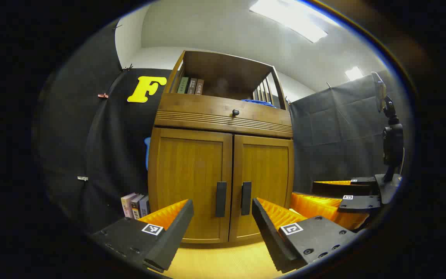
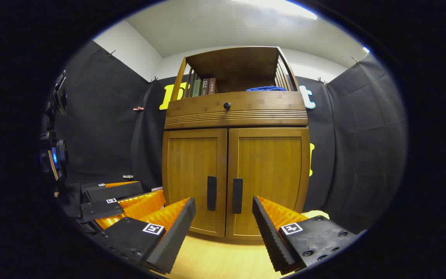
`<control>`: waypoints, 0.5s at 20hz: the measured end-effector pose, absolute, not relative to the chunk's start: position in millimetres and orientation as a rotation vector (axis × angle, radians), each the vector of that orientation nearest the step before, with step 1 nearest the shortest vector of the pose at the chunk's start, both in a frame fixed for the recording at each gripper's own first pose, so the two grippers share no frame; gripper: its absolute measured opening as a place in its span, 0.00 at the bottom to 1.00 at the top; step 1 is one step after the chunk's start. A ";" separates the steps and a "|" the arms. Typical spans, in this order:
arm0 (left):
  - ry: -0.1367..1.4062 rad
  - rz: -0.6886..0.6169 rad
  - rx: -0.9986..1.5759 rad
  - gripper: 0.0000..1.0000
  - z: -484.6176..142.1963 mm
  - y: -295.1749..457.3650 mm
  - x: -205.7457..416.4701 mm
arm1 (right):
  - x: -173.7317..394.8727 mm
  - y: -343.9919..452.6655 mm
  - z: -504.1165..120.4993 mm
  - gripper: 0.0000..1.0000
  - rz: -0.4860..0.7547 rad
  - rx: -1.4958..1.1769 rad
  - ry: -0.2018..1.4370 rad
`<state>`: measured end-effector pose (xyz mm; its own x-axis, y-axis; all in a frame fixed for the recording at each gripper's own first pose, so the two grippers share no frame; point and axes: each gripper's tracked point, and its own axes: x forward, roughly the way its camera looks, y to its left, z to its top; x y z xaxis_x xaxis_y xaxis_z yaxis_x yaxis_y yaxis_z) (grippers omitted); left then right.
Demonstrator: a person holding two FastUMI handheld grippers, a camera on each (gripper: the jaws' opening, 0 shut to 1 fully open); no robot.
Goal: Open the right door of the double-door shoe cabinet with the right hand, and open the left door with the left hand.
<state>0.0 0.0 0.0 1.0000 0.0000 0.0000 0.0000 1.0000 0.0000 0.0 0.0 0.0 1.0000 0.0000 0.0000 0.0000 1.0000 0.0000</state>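
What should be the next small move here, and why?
Probably bring the right tool forward to the right door handle. Both cabinet doors look closed, both tools are open and short of the handles, and the task names the right door first.

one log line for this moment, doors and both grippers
stage: approach | left door: shut | right door: shut | left gripper: open, off handle | right gripper: open, off handle

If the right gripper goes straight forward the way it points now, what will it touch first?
Probably the closed cabinet doors near their two dark handles: the right gripper is open and aims about at the right door handle, beside the left door handle. Nothing stands between, though depth is hard to judge.
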 end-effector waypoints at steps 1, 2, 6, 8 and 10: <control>-0.004 0.005 0.006 0.94 1.7 0.9 0.1 | 0.8 -0.9 0.0 0.93 -0.001 -0.004 -0.001; -0.008 0.007 0.009 0.94 1.2 0.6 0.6 | 1.4 -0.4 -0.2 0.93 0.001 -0.007 0.000; -0.013 -0.004 0.002 0.94 1.4 -1.3 -1.2 | -0.2 3.8 -1.9 0.93 0.016 -0.005 0.005; -0.014 0.000 0.000 0.94 2.0 0.3 -2.7 | -0.2 5.4 -2.6 0.93 0.018 -0.008 0.006; -0.019 0.003 -0.003 0.94 2.8 1.0 -2.5 | -2.5 7.9 -3.6 0.93 0.025 -0.008 0.009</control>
